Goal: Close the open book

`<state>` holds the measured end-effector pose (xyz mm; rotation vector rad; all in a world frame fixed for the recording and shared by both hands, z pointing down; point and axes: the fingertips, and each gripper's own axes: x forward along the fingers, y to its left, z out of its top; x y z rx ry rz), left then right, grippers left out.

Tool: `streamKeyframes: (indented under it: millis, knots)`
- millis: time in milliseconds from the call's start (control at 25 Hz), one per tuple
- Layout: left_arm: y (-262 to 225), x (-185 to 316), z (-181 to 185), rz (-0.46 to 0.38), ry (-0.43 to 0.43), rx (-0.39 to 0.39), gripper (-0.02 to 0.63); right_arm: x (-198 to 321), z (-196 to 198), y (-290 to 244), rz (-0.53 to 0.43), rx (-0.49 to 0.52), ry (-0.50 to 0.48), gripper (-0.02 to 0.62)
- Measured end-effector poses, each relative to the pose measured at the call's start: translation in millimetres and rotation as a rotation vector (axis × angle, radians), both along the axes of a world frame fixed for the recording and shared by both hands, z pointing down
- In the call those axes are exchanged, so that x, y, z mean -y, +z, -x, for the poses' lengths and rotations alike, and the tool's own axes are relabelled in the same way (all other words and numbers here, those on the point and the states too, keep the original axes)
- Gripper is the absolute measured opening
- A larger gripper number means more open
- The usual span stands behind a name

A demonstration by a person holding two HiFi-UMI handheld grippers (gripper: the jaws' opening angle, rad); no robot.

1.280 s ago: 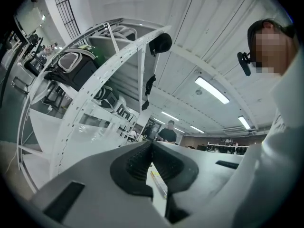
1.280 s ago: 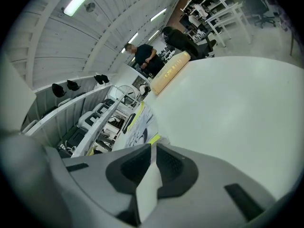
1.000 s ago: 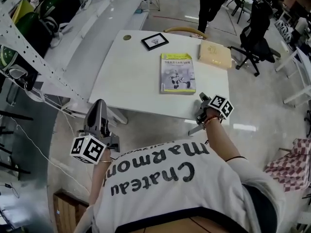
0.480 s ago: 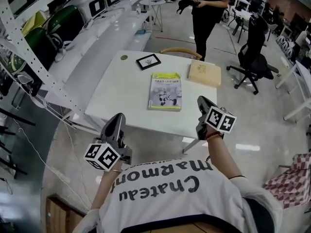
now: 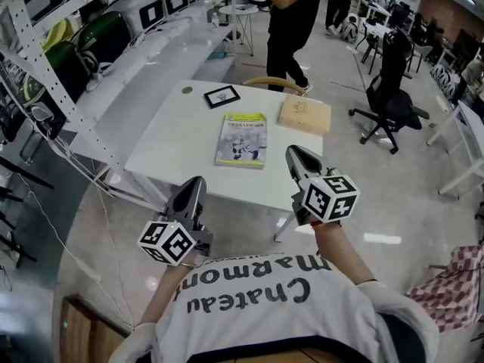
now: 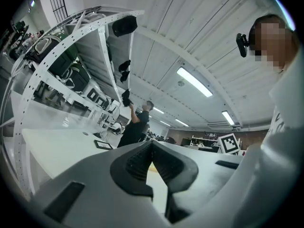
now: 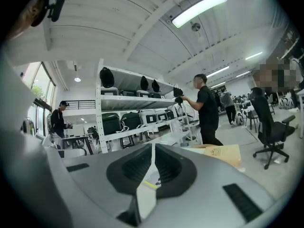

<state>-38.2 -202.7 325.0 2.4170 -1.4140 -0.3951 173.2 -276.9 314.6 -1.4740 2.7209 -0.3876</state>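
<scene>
The book (image 5: pixel 242 139) is laid closed mid-frame. The left gripper (image 5: pixel 195 183) and right gripper (image 5: pixel 292 153) are held off it with jaws clenched empty, as the work seems done.

From the head, steeply down on table (image 5: pixel 166 146) at 12 o'clock; both gripper views level across it from 6 o'clock.

The worktop (image 5: pixel 162 153) is smooth, matt white. The book (image 5: pixel 242 138) has a glossy paper cover. The flat box (image 5: pixel 304 116) looks like pale, unvarnished wood. The left gripper (image 5: pixel 198 181) and right gripper (image 5: pixel 291 151) are matt grey plastic, their jaws ribbed on the inner faces. The floor (image 5: pixel 386 203) is polished and shiny. The shirt (image 5: pixel 249 308) is soft white cloth.
</scene>
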Motion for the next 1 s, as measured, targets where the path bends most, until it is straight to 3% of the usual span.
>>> streamKeyframes:
  millis: [520, 1000]
  knots:
    - [18, -56, -42, 0.030, -0.018, -0.001, 0.023, -51, -34, 20, 0.026, -0.042, -0.039, 0.041]
    - [29, -83, -50, 0.057, -0.033, 0.007, 0.023, -73, -53, 42, 0.070, -0.064, -0.024, 0.041]
